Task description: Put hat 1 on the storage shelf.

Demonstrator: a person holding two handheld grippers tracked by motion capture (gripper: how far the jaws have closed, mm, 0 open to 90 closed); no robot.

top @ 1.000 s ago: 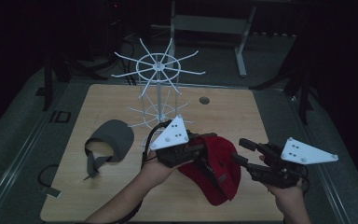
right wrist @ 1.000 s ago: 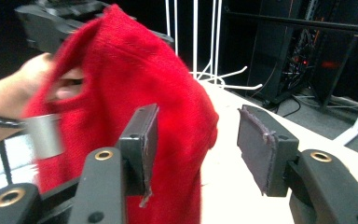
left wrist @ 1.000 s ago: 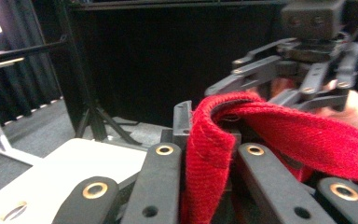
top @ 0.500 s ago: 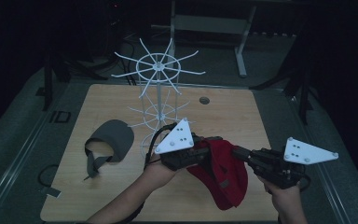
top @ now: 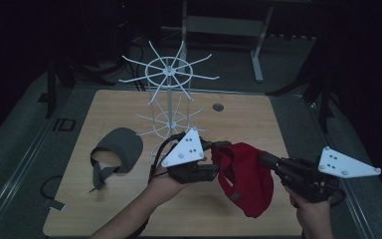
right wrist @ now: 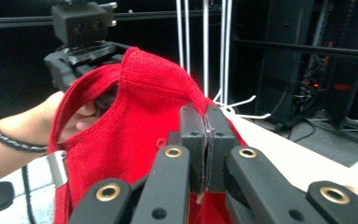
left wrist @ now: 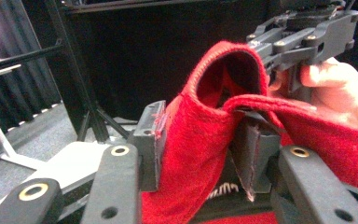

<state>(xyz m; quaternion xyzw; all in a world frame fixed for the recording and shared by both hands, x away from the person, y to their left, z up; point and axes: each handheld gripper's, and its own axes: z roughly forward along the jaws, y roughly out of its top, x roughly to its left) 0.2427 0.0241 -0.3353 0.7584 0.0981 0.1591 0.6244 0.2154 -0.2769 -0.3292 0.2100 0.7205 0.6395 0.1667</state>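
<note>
Red cap (top: 243,174) hangs between both grippers; no readable writing on it. Right gripper (right wrist: 205,140) clamped on its fabric. Left gripper (left wrist: 200,144) jaws just opening, cloth loose between them

No readable text, label, brand, number or sign in any view. A small white mark sits low on the inside of the red cap (left wrist: 221,189), between the jaws in the left gripper view; it may be stitched lettering, but it is too blurred and cut off to make out.
</note>
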